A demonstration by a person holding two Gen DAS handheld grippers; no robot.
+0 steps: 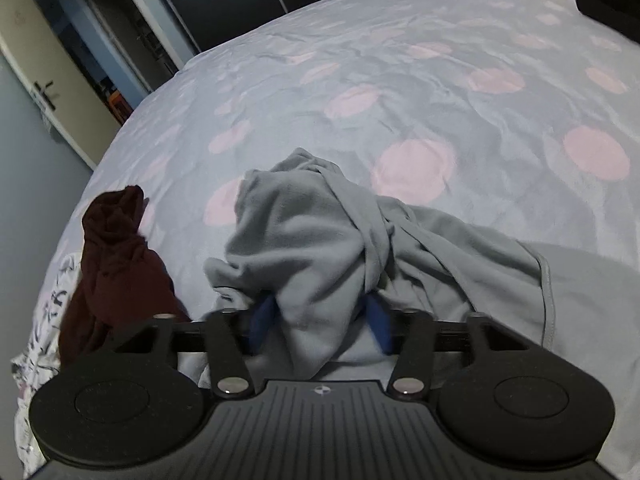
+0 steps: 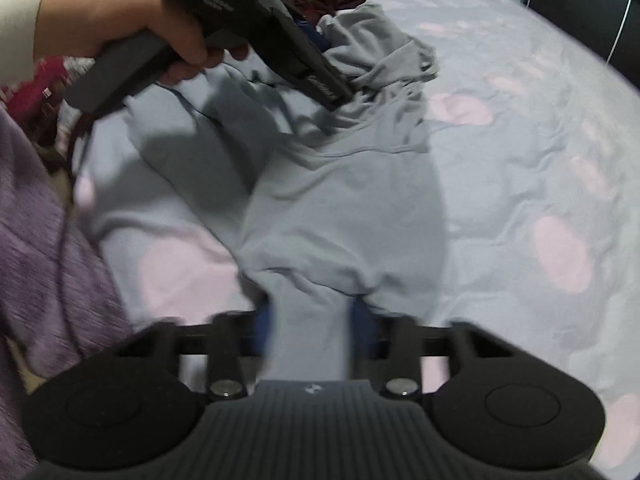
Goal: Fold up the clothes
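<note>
My left gripper (image 1: 320,320) is clamped on a bunched end of the grey garment (image 1: 320,240); my right gripper (image 2: 312,328) pinches its other end, cloth stretched ahead across the bed (image 2: 520,140).

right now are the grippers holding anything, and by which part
Both hold the grey garment. The left gripper pinches a bunched fold at one end; the right gripper pinches a narrow strip at the other end.
</note>
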